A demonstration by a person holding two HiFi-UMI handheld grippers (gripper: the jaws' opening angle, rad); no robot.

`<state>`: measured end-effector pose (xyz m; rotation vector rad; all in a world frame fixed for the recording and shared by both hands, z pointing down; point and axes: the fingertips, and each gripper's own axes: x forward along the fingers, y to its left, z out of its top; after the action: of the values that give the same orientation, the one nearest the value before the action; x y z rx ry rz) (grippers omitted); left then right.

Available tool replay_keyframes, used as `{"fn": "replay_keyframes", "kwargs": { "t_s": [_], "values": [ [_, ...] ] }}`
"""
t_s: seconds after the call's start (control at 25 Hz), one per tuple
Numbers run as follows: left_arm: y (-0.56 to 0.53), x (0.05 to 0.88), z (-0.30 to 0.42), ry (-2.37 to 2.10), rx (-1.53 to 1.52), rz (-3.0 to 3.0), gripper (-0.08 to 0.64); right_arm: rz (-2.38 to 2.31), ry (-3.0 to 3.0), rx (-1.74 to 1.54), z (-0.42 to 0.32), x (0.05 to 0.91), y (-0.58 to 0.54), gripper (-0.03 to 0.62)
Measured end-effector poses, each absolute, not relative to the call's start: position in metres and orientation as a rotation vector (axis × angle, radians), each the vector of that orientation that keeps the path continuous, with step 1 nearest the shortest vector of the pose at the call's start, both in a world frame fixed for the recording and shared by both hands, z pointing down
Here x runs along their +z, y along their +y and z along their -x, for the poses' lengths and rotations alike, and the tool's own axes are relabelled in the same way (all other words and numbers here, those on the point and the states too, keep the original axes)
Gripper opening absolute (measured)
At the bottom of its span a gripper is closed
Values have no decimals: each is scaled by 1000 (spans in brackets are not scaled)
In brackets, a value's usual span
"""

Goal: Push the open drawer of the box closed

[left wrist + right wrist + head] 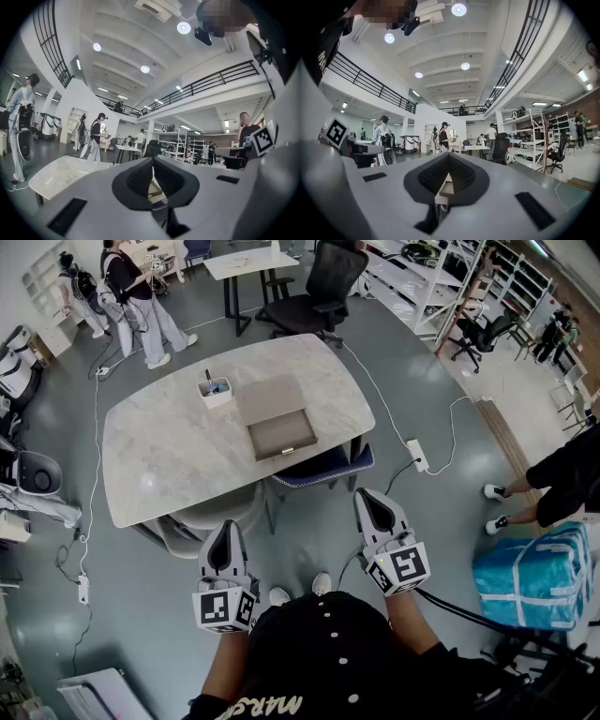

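A flat brown box (273,402) lies on the marble table (159,456), its drawer (281,439) pulled out toward me and open. My left gripper (225,538) and right gripper (373,503) hang close to my body, well short of the table's near edge and pointing toward it. Both are shut with nothing between the jaws. In the left gripper view the left gripper (153,161) has its jaws meeting at the tips, and a sliver of the box (154,188) shows through the slit below. The right gripper (449,157) looks the same, with the box (446,190) behind it.
A small white pen holder (216,390) stands left of the box. A blue chair (323,470) and a grey chair (202,521) are tucked under the near side. A black office chair (323,287) is beyond. There is a power strip (417,456) and a blue bag (534,577) at right. People (141,296) stand at the back left.
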<state>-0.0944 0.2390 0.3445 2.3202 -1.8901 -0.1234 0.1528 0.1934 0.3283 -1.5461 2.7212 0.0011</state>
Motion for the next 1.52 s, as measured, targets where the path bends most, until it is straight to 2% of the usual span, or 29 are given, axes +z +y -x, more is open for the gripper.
{"fn": "replay_keyframes", "kwargs": {
  "t_s": [0.72,1.52],
  "values": [
    [237,340,83,-1920,-103,-2307,20,1484,2722,16,-161,323,189,-3],
    [231,366,62,-2024,-30,-2196,20,1368,2833,-74,-174,362,152,-3]
  ]
}}
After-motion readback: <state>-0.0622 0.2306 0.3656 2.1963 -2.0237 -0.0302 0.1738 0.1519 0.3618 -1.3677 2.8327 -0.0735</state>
